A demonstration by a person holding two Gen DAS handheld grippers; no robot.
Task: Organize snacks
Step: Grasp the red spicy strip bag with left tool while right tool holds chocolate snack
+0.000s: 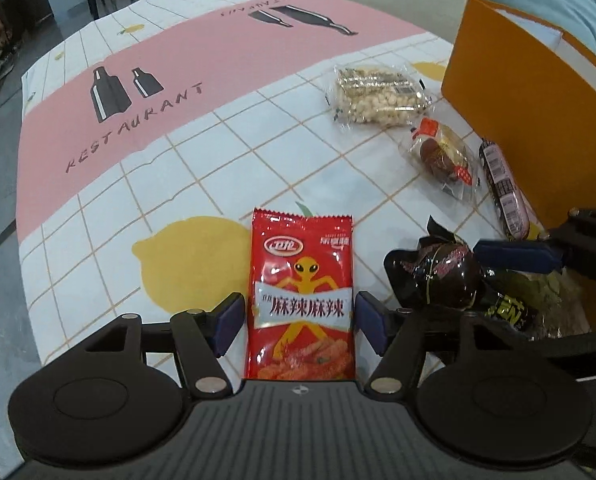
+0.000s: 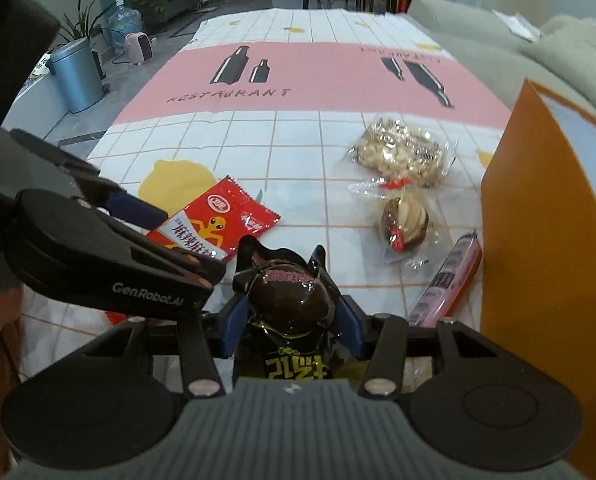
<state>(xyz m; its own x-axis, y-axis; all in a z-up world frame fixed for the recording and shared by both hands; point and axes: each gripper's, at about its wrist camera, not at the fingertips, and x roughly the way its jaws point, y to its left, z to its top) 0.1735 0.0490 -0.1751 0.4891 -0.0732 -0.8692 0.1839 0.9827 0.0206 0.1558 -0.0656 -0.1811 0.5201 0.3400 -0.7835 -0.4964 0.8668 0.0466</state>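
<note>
red packet point(image 1: 301, 292), orange box point(image 1: 525, 120)

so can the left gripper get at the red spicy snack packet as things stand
Probably yes: the left gripper already straddles the red spicy snack packet, pads just off its edges, nothing between.

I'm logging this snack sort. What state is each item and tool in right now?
Red spicy snack packet: flat on the cloth, between open left tool pads, a gap each side.
Black egg packet: gripped by right tool.
Peanut crisp pack: sealed, lying untouched.
Date-walnut pack: sealed, lying.
Sausage stick: lying beside orange box.
</note>
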